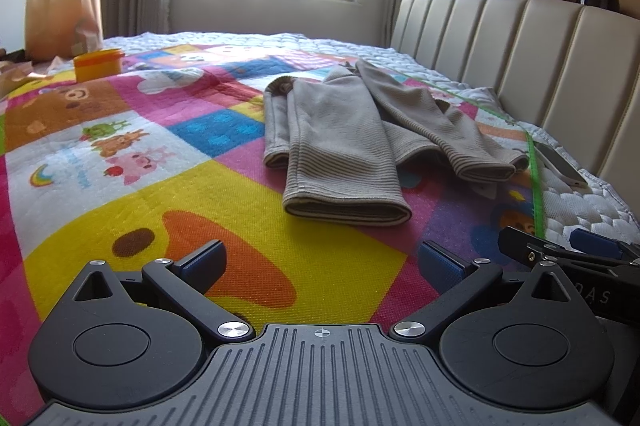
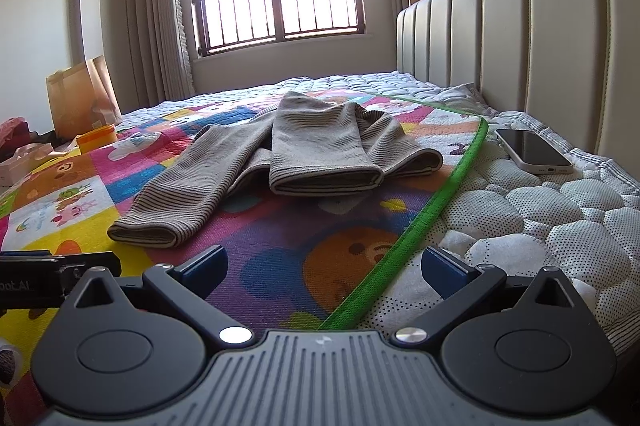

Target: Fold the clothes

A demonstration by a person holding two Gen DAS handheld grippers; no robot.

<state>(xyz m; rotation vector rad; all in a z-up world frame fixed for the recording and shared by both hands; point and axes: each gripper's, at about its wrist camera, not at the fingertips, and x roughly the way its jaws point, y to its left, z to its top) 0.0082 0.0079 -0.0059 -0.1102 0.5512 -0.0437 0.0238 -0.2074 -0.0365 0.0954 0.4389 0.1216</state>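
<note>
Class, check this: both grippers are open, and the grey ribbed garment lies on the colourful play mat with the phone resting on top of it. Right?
Not quite. The phone lies on the white quilted mattress beside the headboard, apart from the grey ribbed garment, as the right wrist view shows. The rest holds.

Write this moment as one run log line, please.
left gripper: open, empty | right gripper: open, empty | grey garment: partly folded on play mat | phone: beside mat
</note>
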